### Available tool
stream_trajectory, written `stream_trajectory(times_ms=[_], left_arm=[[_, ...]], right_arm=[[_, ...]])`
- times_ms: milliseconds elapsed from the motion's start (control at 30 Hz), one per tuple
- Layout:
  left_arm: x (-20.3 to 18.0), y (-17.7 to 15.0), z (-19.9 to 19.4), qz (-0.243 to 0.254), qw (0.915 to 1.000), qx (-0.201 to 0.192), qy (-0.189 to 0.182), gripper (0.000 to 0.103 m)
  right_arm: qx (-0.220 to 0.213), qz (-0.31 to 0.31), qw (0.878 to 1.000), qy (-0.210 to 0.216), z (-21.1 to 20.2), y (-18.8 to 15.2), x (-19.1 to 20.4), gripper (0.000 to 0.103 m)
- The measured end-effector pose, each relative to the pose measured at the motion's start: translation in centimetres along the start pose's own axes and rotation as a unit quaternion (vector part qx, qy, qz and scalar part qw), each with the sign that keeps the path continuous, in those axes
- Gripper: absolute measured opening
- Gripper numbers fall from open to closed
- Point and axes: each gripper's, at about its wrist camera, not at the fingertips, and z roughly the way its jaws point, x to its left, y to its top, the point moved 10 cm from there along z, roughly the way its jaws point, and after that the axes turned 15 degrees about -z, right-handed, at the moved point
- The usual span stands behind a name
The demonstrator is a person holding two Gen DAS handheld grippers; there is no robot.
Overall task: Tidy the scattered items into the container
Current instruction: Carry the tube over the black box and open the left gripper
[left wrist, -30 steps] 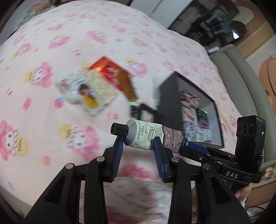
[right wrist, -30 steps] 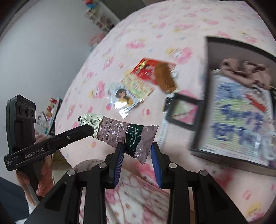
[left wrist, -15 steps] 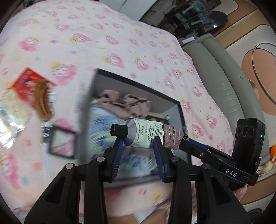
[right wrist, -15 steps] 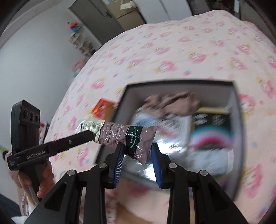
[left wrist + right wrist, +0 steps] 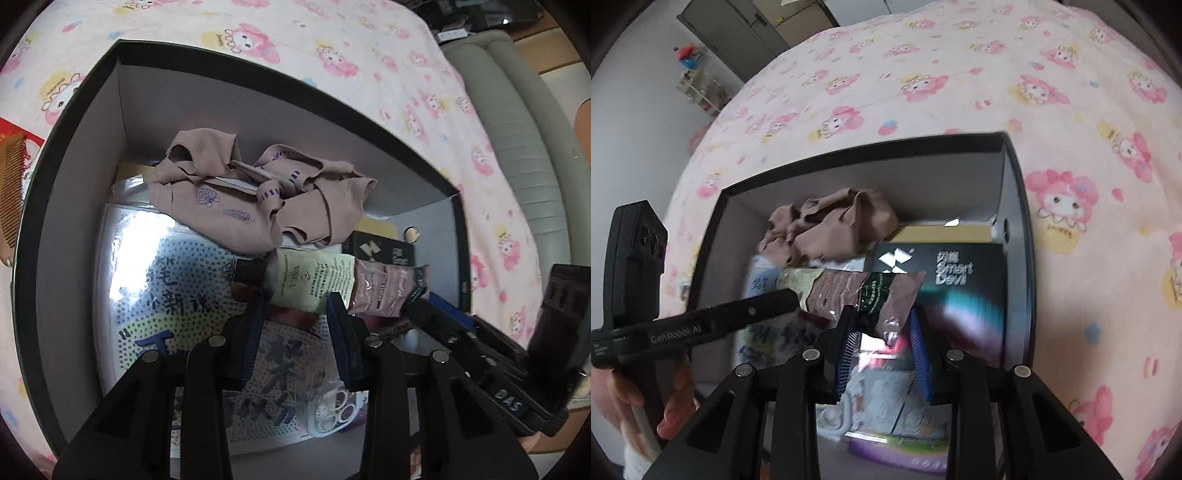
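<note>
One hand-cream tube (image 5: 314, 282) hangs level over the open black box (image 5: 33, 206), carried by two grippers at once. The left gripper (image 5: 297, 317) is clamped on the pale cap end of the tube, its black cap (image 5: 248, 272) sticking out past the left blue pad. The right gripper (image 5: 882, 326) has its blue pads either side of the crimped brown tail (image 5: 886, 295), the left pad pressing it, while the right pad seems slightly clear, so its grip is uncertain. Inside the box lie one crumpled brown cloth (image 5: 258, 199), one glossy printed packet (image 5: 177, 295) with large blue characters, one black "Smart Devil" carton (image 5: 942, 273), and one small clear bag of rings (image 5: 332, 410). The box sits on a pink cartoon-print bedsheet (image 5: 960, 74). Outside its left wall, on the sheet, lie one brown comb (image 5: 13, 184) and one red card (image 5: 14, 129) under it.
</note>
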Motion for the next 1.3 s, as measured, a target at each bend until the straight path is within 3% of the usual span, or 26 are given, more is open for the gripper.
stream_trajectory(times_ms=[133,233,333,400,533,767,933,1067,1133,1300], left_arm=[[-0.1,-1.1,-1.8,0.017,0.9998,-0.010,-0.008,0.034],[-0.7,-2.8,-2.4,0.066,0.9978,-0.013,0.004,0.034],[-1.4,-4.0,-1.7,0.102,0.9945,-0.003,0.026,0.034],[-1.5,-4.2,-0.9,0.111,0.9926,-0.005,0.050,0.034],[-1.7,-4.1,0.5,0.094,0.9938,0.009,0.058,0.034],[-2.3,-4.3,1.1,0.085,0.9953,0.009,0.044,0.036],[-2.4,-3.6,0.7,0.062,0.9975,0.001,0.032,0.037],[-1.7,-3.1,-1.3,0.056,0.9982,-0.012,0.017,0.037],[-0.8,-3.8,-2.8,0.058,0.9978,-0.029,0.011,0.037],[2.6,-3.6,-4.3,0.020,0.9967,-0.069,0.037,0.036]], right_arm=[[-0.017,-0.002,1.000,-0.009,-1.1,0.2,-0.2,0.024],[-0.044,0.002,0.999,-0.025,-3.2,0.0,-0.5,0.024],[-0.082,-0.014,0.996,-0.043,-5.1,1.0,-0.2,0.023],[-0.078,-0.037,0.995,-0.040,-5.0,1.2,0.7,0.023],[-0.012,-0.062,0.998,-0.017,-2.3,-0.6,1.8,0.023],[0.045,-0.070,0.996,0.013,0.3,-1.2,2.3,0.023],[0.084,-0.053,0.995,-0.014,3.7,0.1,1.5,0.023],[0.073,-0.018,0.997,-0.025,4.5,1.4,-0.2,0.023],[0.056,-0.002,0.998,-0.009,3.9,1.4,-0.5,0.023],[0.011,0.019,1.000,0.013,1.9,2.0,-0.7,0.023]])
